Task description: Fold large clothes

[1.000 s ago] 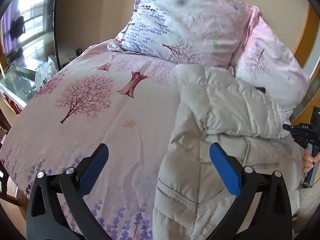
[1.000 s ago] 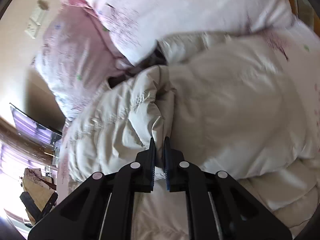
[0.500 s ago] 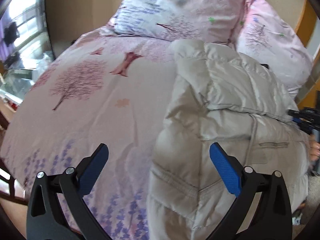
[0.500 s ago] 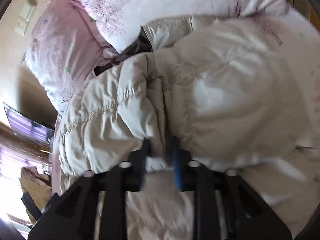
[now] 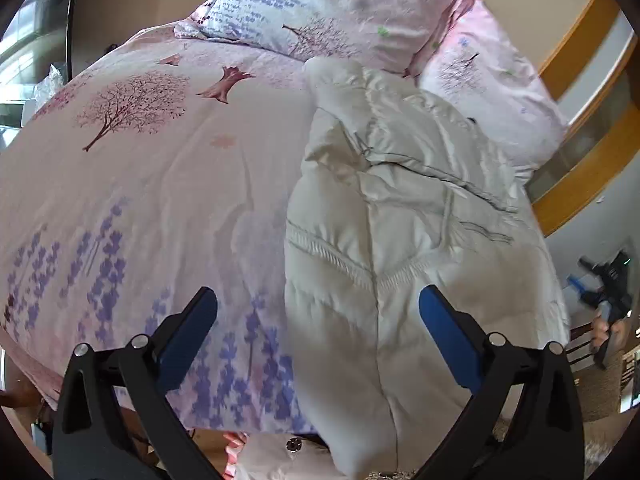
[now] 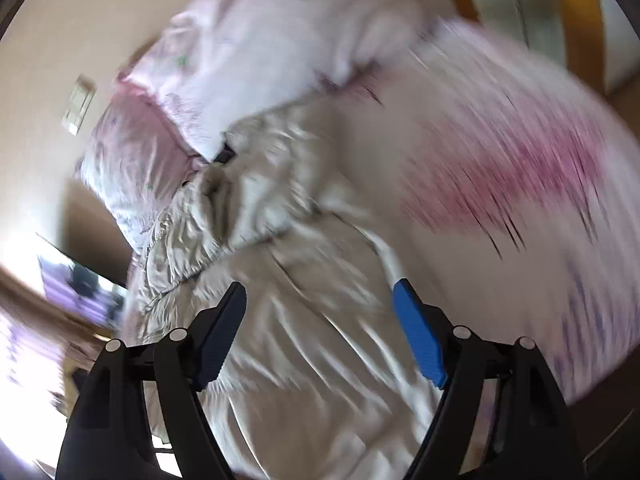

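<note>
A cream padded jacket (image 5: 400, 216) lies folded lengthwise on the right side of the bed, its hem hanging over the near edge. It also shows, blurred, in the right wrist view (image 6: 296, 280). My left gripper (image 5: 318, 320) is open and empty, held above the jacket's lower left edge. My right gripper (image 6: 320, 320) is open and empty above the jacket; it also shows at the far right of the left wrist view (image 5: 604, 284), off the bed's side.
The bed has a pink quilt with tree prints (image 5: 140, 160). Two pink pillows (image 5: 360, 12) lie at the head. A wooden frame (image 5: 580, 92) runs behind at the right. A dark screen and window (image 5: 24, 40) stand at the left.
My right gripper has let go of the jacket, opened and pulled back off the bed's side, moving fast. My left gripper has drawn back toward the bed's near edge, still open.
</note>
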Available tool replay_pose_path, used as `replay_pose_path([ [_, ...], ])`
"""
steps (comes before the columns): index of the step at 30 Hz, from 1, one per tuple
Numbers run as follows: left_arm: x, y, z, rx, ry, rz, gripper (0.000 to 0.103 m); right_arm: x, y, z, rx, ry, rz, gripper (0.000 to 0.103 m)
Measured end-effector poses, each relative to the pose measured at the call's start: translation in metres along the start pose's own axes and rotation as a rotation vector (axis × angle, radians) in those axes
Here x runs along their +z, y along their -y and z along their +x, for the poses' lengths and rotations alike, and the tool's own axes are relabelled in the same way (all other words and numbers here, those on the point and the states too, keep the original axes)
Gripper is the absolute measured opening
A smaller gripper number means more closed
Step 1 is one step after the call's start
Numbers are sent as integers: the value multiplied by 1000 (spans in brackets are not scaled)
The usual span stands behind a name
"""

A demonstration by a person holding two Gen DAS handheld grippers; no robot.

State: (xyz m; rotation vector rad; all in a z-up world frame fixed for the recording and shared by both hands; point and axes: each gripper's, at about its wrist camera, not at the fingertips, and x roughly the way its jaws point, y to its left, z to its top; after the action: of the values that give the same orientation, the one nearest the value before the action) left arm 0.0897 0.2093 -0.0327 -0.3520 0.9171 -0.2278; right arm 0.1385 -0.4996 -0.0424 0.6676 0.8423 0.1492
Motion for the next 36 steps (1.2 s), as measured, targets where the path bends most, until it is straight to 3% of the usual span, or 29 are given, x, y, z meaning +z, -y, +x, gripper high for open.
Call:
replay_pose_path([
  [6, -19, -2, -2, -70, -49, -11, 99, -34, 47, 1, -4, -61, 120, 73],
  [9, -26, -2, -2, -104, -62, -25, 96, -45, 60, 7, 68, -113, 155, 68],
  [17, -46, -2, -10, -177, -85, -69, 75, -62, 60, 9, 168, -163, 136, 65],
  [25, -62, 4, -15, -228, -90, -101, 73, -72, 61, 4, 198, -148, 122, 64],
  [28, -67, 7, -9, -283, -126, -133, 63, -78, 58, 3, 220, -155, 110, 60],
  [36, -64, 7, -4, -294, -105, -190, 52, -87, 54, -1, 249, -162, 75, 55],
])
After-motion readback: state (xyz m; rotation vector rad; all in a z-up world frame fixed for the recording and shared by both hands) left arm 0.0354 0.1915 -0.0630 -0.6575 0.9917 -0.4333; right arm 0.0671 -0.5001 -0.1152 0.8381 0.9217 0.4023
